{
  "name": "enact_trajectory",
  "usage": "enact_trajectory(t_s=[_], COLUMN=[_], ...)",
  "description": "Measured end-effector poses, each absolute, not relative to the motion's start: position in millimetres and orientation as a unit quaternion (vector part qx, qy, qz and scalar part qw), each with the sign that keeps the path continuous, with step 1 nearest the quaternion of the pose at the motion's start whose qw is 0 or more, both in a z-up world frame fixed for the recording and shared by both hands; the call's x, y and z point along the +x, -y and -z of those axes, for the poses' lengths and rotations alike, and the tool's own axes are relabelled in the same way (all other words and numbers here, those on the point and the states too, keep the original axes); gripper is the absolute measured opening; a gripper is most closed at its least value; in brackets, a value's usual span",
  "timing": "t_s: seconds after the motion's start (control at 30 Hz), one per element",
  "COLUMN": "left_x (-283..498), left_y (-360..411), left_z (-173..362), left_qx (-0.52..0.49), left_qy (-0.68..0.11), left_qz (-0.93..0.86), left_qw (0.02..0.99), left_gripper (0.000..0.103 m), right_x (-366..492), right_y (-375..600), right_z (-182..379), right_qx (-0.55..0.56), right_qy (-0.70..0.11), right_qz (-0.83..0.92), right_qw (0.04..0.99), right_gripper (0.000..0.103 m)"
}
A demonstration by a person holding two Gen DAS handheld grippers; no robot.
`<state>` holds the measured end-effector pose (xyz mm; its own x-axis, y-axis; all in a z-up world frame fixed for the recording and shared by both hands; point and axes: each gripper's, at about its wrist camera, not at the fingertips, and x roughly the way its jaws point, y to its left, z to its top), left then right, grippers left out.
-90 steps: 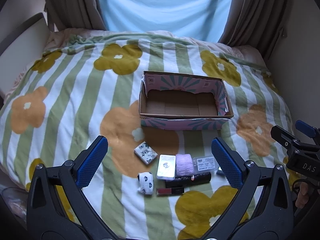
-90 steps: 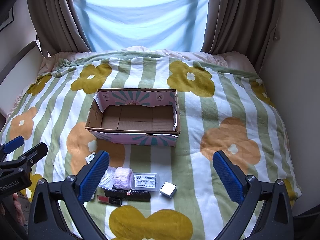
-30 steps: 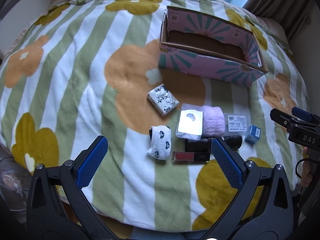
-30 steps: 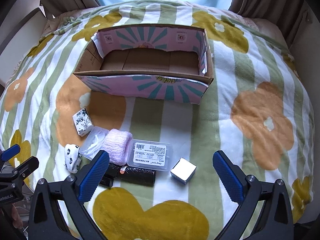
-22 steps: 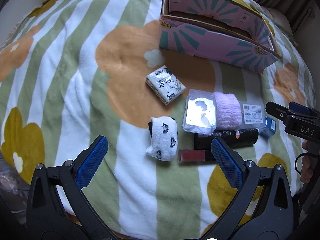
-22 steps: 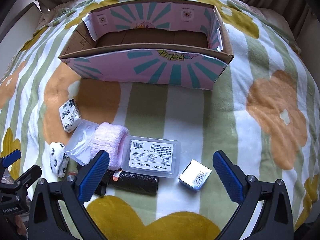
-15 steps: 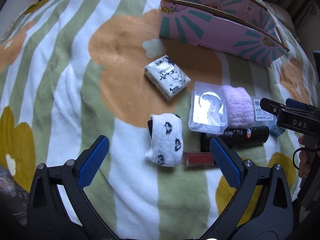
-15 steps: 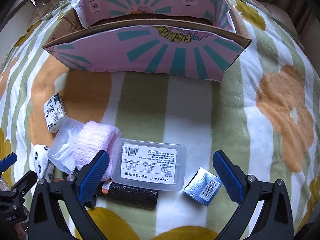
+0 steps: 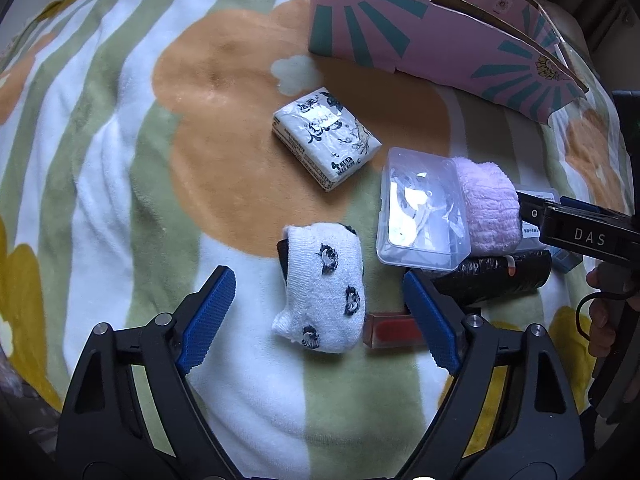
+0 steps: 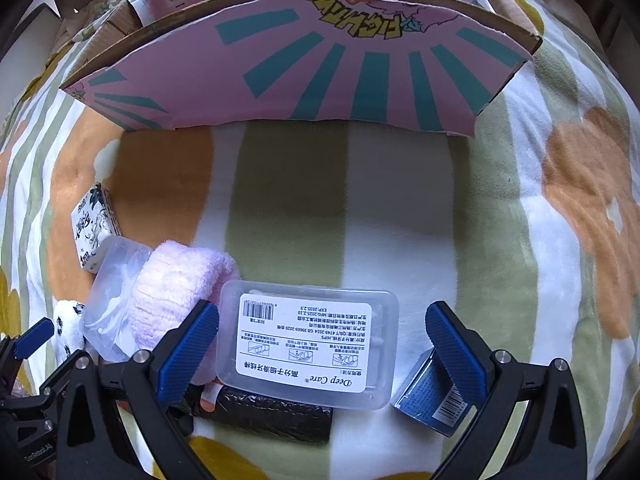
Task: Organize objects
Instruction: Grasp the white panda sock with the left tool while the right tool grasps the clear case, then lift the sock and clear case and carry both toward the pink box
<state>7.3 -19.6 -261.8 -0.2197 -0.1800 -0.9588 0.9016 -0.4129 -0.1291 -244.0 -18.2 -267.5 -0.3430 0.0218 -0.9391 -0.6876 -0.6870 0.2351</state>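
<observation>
Lying on the flowered blanket [image 9: 120,168], the small things form a loose cluster below the pink cardboard box [image 10: 312,64], which fills the top of the right wrist view. At lower centre of the left wrist view a white sock with black patches [image 9: 326,308] sits between the blue pads of the left tool [image 9: 320,320], whose fingers stand wide apart and touch nothing. Just right of the sock a small red case [image 9: 394,330] lies partly behind the right pad. Above the sock, near the frame's centre, lies a white printed tissue pack [image 9: 326,138]. To the right, a clear plastic case [image 9: 420,220] touches a pink rolled cloth [image 9: 486,208], and a black roll [image 9: 496,280] lies below them.

At lower centre of the right wrist view a clear labelled box [image 10: 308,344] rests between the spread fingers of the right tool [image 10: 320,344], which grips nothing. The box overlaps the black roll along its lower edge. A small blue box [image 10: 432,400] lies just beside it at lower right, partly behind a pad.
</observation>
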Motion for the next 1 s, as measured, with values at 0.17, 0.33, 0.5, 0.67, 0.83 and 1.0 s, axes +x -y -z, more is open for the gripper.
enact_trajectory(t_s=[0.17,0.33,0.5,0.67,0.83,1.0], left_x=[8,4,2,6,6,7], left_y=[21,20,19,23,24,24], left_z=[267,270,275,276,272,265], left_qx=[0.478,0.478,0.481,0.471,0.468,0.456], left_qy=[-0.389,-0.394,-0.398,-0.405,-0.402,-0.412], left_qz=[0.683,0.681,0.677,0.674,0.675,0.669], left_qw=[0.392,0.39,0.391,0.4,0.405,0.418], left_gripper=[0.072,0.061,0.048,0.035,0.033,0.033], right_x=[-240,-235,-228,-221,-210,-199], right_y=[26,37,45,60,77,94], right_z=[267,267,274,271,265,250], right_qx=[-0.517,-0.514,-0.511,-0.506,-0.495,-0.48], right_qy=[-0.331,-0.343,-0.373,-0.377,-0.381,-0.387], right_qz=[-0.75,-0.742,-0.729,-0.729,-0.732,-0.735], right_qw=[0.245,0.259,0.262,0.264,0.272,0.281], right_gripper=[0.103,0.102,0.089,0.089,0.088,0.088])
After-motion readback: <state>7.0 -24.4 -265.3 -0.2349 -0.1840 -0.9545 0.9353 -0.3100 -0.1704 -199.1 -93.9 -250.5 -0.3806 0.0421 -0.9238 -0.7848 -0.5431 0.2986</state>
